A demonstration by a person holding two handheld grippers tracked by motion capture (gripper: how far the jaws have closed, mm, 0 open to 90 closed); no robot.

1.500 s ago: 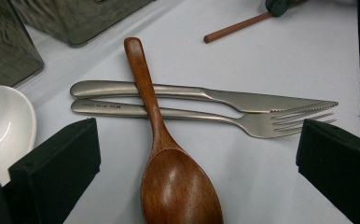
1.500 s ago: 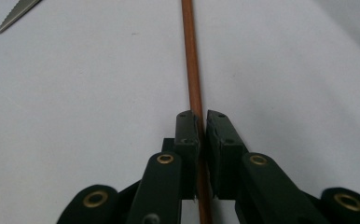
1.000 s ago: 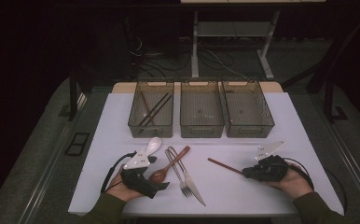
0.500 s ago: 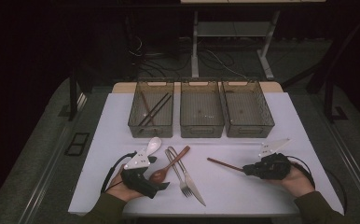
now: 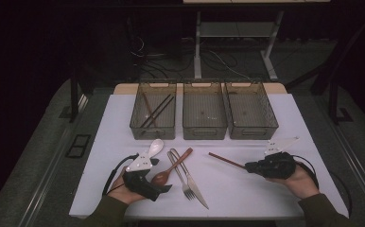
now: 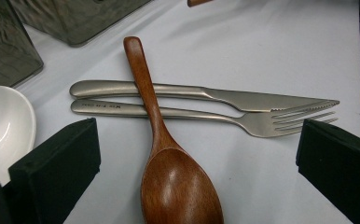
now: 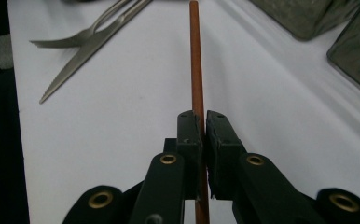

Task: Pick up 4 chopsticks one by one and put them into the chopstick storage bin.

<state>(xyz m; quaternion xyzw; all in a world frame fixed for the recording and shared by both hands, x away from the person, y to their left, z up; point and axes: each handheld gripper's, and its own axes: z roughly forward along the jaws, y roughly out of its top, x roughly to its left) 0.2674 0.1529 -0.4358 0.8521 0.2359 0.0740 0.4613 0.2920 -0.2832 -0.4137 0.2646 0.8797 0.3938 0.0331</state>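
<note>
Two black right fingers (image 7: 199,133) clamp slim wooden chopstick (image 7: 196,56); left fingers (image 6: 52,163) apart, glossy wooden spoon (image 6: 169,177) between

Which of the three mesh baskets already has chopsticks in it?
The left basket: dark chopsticks lie slanted inside it. The middle basket and right basket hold none.

Open white table (image 5: 247,189) lies between my left gripper (image 5: 164,188) and my right gripper (image 5: 249,167), broken only by the crossed wooden spoon (image 5: 171,169), fork (image 5: 179,172) and knife (image 5: 192,182) just beside my left jaws. Three mesh baskets (image 5: 204,113) wall off the far edge; bare cloth flanks them.
</note>
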